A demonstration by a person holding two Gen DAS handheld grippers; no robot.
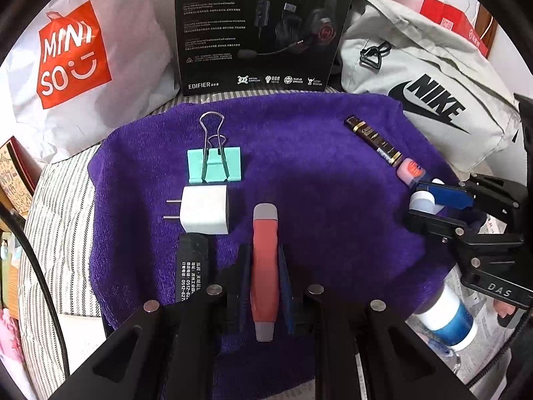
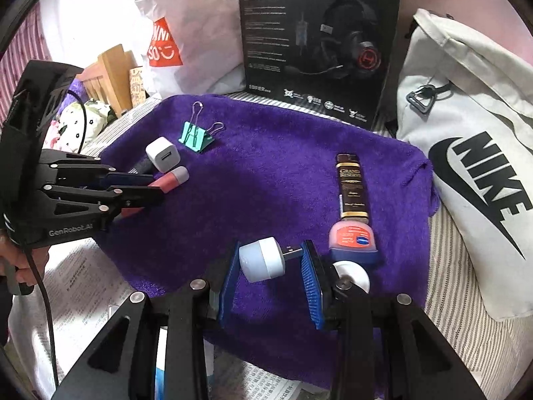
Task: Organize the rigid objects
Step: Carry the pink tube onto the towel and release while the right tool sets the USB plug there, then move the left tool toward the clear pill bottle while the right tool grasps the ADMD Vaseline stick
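A purple towel (image 1: 316,183) (image 2: 266,183) holds the objects. My left gripper (image 1: 265,250) (image 2: 156,186) is shut on a red stick with grey ends (image 1: 265,276) (image 2: 171,178), low over the towel's left side. Beside it lie a white charger plug (image 1: 205,210) (image 2: 163,155), a teal binder clip (image 1: 215,165) (image 2: 195,138) and a black box (image 1: 195,266). My right gripper (image 2: 271,246) (image 1: 414,201) is shut endwise on a white USB night light (image 2: 263,260) (image 1: 421,200). A brown sachet (image 2: 353,186) (image 1: 373,140) and a pink jar (image 2: 351,236) (image 1: 411,171) lie just right of it.
A black headset box (image 1: 263,26) stands behind the towel, with a Miniso bag (image 1: 73,53) at left and a grey Nike bag (image 2: 466,166) at right. A blue-and-white bottle (image 1: 446,316) lies on newspaper near the front. A white disc (image 2: 353,275) sits by my right finger.
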